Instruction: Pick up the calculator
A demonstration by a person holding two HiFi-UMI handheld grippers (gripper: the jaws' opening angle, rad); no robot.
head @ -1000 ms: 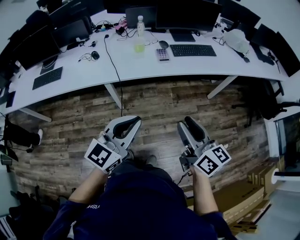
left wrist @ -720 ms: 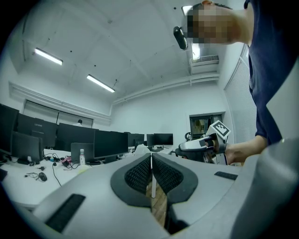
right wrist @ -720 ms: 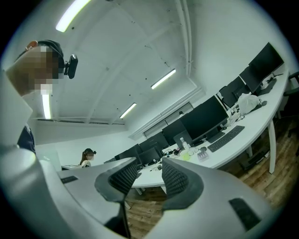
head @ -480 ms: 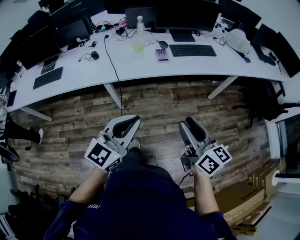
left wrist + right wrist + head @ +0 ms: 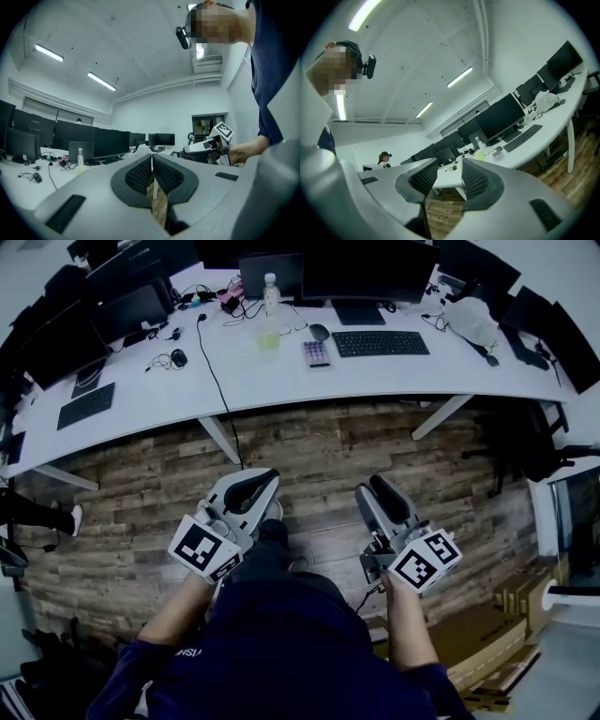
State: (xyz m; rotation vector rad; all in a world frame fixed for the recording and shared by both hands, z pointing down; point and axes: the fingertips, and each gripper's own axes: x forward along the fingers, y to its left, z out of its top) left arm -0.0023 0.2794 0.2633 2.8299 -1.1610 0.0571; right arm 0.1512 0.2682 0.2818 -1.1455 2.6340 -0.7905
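The calculator (image 5: 316, 353) is small and grey with purple keys. It lies on the long white desk (image 5: 281, 371), left of a black keyboard (image 5: 380, 343) and below a mouse (image 5: 321, 331). The right gripper view also shows the calculator (image 5: 497, 155), far off on the desk. Both grippers hang over the wooden floor, well short of the desk. My left gripper (image 5: 258, 479) is shut with its pads meeting and nothing between them (image 5: 151, 159). My right gripper (image 5: 375, 486) stands open with a narrow empty gap (image 5: 449, 164).
A water bottle (image 5: 271, 292) and a yellow-green cup (image 5: 269, 334) stand left of the calculator. Monitors (image 5: 366, 268) line the back of the desk. A cable (image 5: 220, 362) hangs over the front edge near a desk leg (image 5: 217, 437). Cardboard boxes (image 5: 487, 634) lie at the right.
The desk has shifted slightly left in the head view. A foot has come forward between the grippers. Both grippers keep the same pose.
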